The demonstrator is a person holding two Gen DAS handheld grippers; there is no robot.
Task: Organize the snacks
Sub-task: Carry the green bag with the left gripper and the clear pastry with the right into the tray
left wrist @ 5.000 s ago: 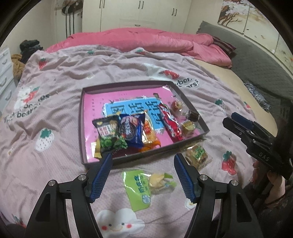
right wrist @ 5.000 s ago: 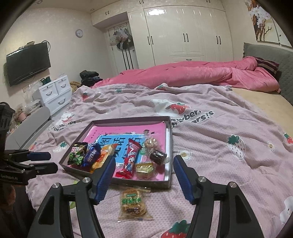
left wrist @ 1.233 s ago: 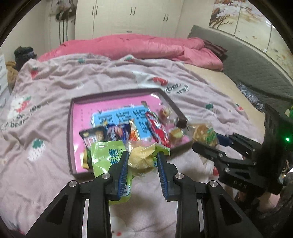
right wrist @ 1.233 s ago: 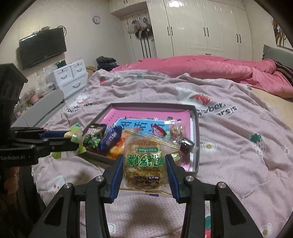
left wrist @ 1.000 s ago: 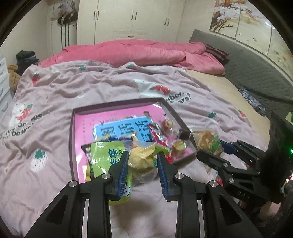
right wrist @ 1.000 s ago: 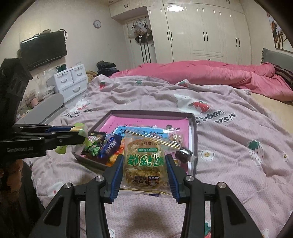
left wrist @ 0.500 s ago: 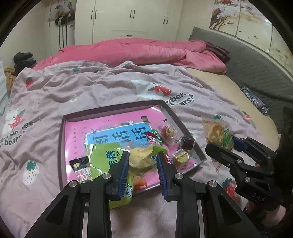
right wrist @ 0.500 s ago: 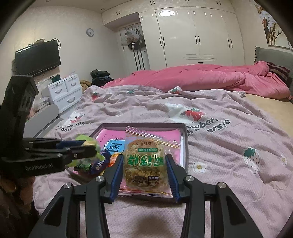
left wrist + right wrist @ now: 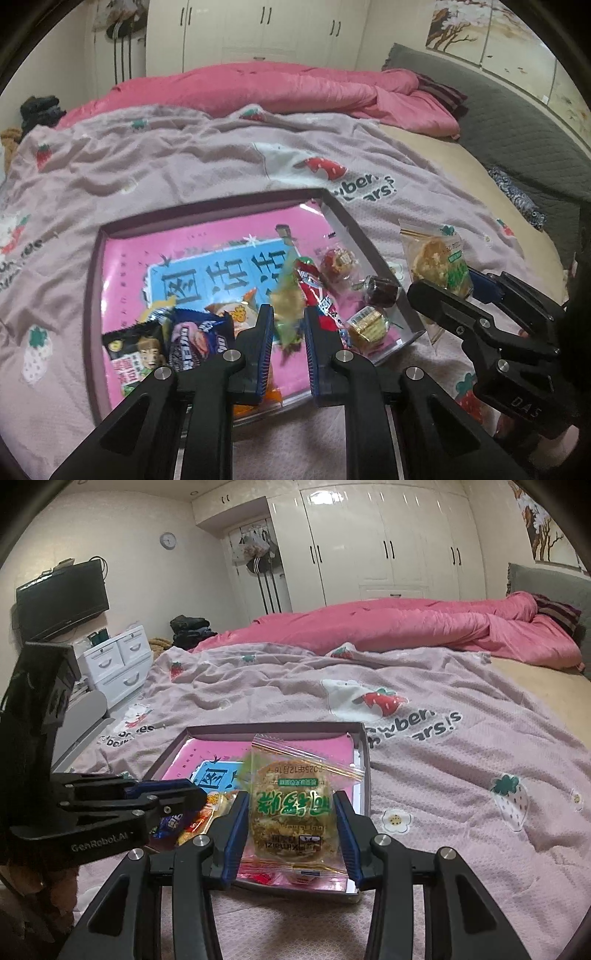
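Left wrist view: left gripper [image 9: 288, 325] fingers have just closed further, green packet [image 9: 287, 306] blurred, perhaps slipping into tray [image 9: 343, 221]; right gripper [image 9: 291, 830] clamps biscuit pack [image 9: 291, 812].

White wardrobe doors [image 9: 388, 542] are filling the upper centre of the right wrist view. A black television [image 9: 62, 598] is hanging at upper left above white drawers [image 9: 118, 661]. A round wall clock [image 9: 168, 540] is sitting nearby. A pink duvet [image 9: 406, 631] is lying bunched across the bed's far side.
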